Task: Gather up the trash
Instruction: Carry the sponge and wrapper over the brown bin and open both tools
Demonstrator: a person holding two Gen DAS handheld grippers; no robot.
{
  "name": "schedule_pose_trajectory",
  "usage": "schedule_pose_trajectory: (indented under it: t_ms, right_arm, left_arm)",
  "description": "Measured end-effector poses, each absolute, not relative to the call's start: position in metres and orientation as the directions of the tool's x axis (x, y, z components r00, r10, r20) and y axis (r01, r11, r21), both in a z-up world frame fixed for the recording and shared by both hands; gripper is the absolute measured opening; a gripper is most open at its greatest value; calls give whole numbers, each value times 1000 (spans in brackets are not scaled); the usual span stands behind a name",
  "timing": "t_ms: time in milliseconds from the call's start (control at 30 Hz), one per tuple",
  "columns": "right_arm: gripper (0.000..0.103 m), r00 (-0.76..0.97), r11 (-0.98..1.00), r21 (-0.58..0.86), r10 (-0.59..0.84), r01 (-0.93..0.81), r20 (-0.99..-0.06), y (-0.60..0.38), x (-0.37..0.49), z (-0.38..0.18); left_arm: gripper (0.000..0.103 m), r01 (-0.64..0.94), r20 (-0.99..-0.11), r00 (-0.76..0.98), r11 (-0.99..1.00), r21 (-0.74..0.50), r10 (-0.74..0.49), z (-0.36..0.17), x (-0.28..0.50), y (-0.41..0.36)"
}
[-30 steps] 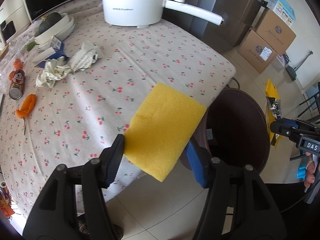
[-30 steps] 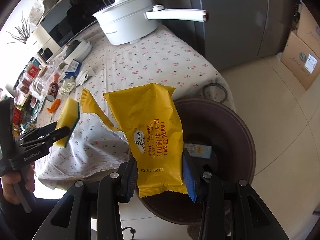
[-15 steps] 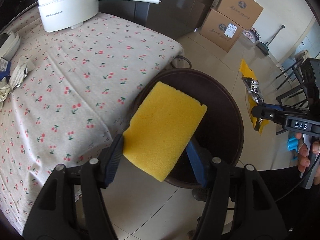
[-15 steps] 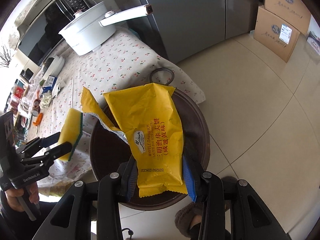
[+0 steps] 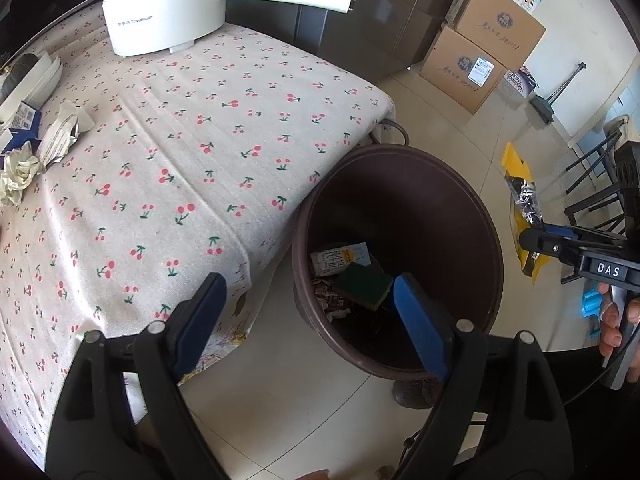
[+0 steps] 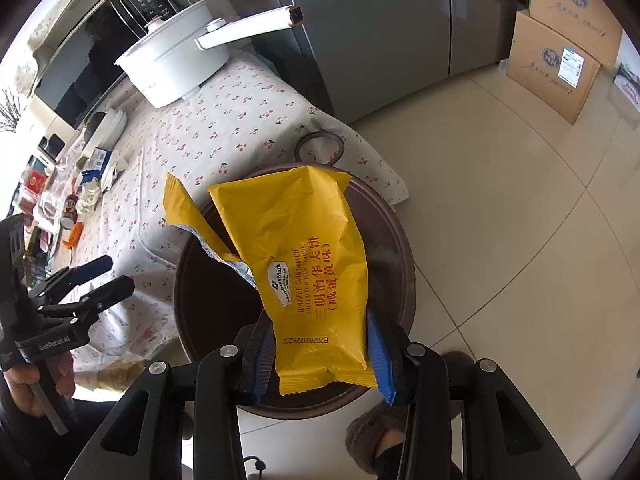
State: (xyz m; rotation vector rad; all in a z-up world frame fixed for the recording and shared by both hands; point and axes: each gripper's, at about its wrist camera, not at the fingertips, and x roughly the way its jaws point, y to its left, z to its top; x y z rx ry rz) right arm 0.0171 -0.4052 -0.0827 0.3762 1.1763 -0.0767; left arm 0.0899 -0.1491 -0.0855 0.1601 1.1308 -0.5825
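Observation:
My left gripper is open and empty above the brown trash bin. The yellow sponge lies green side up inside the bin, on a carton and wrappers. My right gripper is shut on a yellow torn snack wrapper and holds it over the bin. The right gripper also shows at the right edge of the left wrist view. Crumpled paper and wrappers lie on the cherry-print table at the left.
A white electric pot with a long handle stands at the table's back. Cardboard boxes are stacked on the tiled floor by the grey fridge. A can, orange peeler and packets crowd the table's far end. A foot in a slipper is by the bin.
My left gripper has opened and the yellow sponge has dropped into the bin. The right gripper has moved with the wrapper further over the bin.

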Motion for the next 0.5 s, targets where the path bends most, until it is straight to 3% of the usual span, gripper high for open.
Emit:
schedule_pose_trajectory:
  t_ms: [233,267,367,400,500]
  right_arm:
    - [44,380,942,240,137,237,-915,-395,24,-84]
    - [48,379,942,239,138,235,-915,-393,25,-83]
    - [79,383,937,254,149,240,-912,-387,29,-82]
    - [84,387,934,260,152,245,-909,-385,30,-81]
    - [85,387,934,272,169,230,-907,-376,36,-78]
  left_arm:
    - [86,497,-879,331,856,-146,-342,-76,89,-126]
    - [86,492,-879,336,859,-144,-340,-75,89,-122]
    - [86,471,-876,348,871,-143,-332,-72,91,-110]
    - [86,463,-876,352,875,-143,-330,-71,92,-106]
    - [87,440,-874,364,887,-143,-321,-69,94,-92]
